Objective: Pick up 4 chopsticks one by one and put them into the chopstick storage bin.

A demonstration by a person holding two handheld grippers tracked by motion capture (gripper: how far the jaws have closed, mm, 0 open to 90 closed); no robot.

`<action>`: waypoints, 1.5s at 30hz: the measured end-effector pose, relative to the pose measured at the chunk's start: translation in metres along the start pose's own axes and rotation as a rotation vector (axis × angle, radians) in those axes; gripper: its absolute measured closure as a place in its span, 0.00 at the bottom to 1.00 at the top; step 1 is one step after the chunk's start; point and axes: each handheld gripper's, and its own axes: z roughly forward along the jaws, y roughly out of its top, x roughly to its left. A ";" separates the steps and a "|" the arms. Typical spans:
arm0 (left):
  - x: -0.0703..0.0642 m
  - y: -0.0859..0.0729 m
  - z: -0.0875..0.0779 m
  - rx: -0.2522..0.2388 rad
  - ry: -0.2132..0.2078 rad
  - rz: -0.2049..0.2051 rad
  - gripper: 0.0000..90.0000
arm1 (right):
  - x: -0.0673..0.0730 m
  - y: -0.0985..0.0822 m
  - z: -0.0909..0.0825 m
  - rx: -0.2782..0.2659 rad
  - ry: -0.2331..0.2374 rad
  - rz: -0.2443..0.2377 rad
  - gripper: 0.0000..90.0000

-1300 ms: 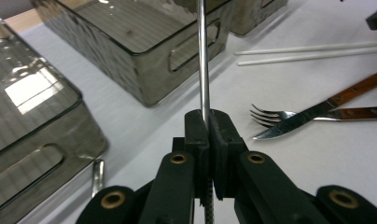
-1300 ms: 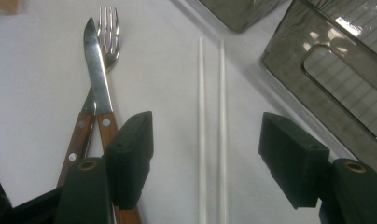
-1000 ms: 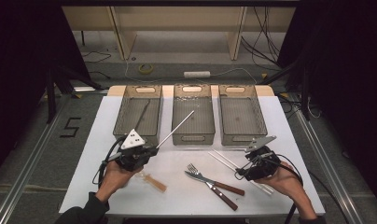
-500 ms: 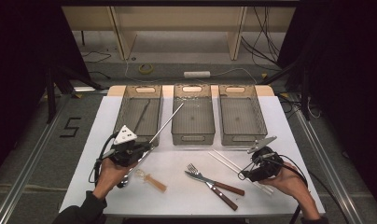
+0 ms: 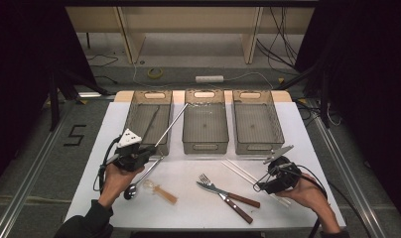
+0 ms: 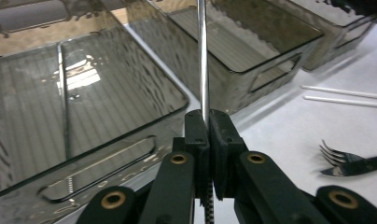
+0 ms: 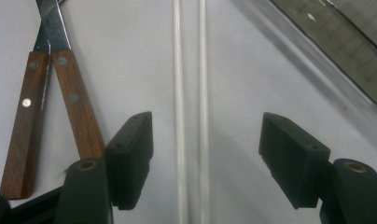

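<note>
My left gripper point(image 5: 150, 151) point(image 6: 208, 116) is shut on the thin stem of a long metal spoon point(image 5: 171, 124) point(image 6: 203, 56). The stem slants up to the gap between the left bin point(image 5: 130, 119) and the middle bin point(image 5: 203, 145). Its bowl point(image 5: 130, 191) shows beside my left hand. My right gripper point(image 5: 264, 184) point(image 7: 207, 135) is open just above the table, and two white sticks point(image 5: 240, 171) point(image 7: 178, 93) run between its jaws untouched. A wooden-handled knife point(image 7: 77, 107) and fork point(image 5: 204, 178) lie crossed to their left.
Three smoky clear bins stand in a row at the back; the right one point(image 5: 255, 146) has nothing in it. A thin metal rod point(image 5: 149, 124) point(image 6: 63, 93) lies in the left bin. A small clear spoon with a wooden handle point(image 5: 159, 191) lies near the front edge.
The left gripper has shifted slightly left, and the stem's far tip has swung from over the middle bin to the gap beside the left bin. The right gripper has barely moved.
</note>
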 end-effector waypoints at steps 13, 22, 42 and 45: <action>0.038 0.013 0.006 -0.016 0.077 -0.111 0.96 | 0.000 -0.001 0.002 0.001 0.007 -0.001 0.36; 0.054 0.027 0.017 -0.013 0.103 -0.147 0.96 | 0.001 -0.003 0.003 -0.005 0.003 0.012 0.33; 0.079 0.036 0.046 0.087 0.186 -0.185 0.96 | 0.007 -0.004 0.001 -0.045 -0.001 0.005 0.33; 0.082 0.035 0.048 0.098 0.191 -0.201 0.96 | 0.007 -0.005 0.000 -0.045 -0.002 0.008 0.33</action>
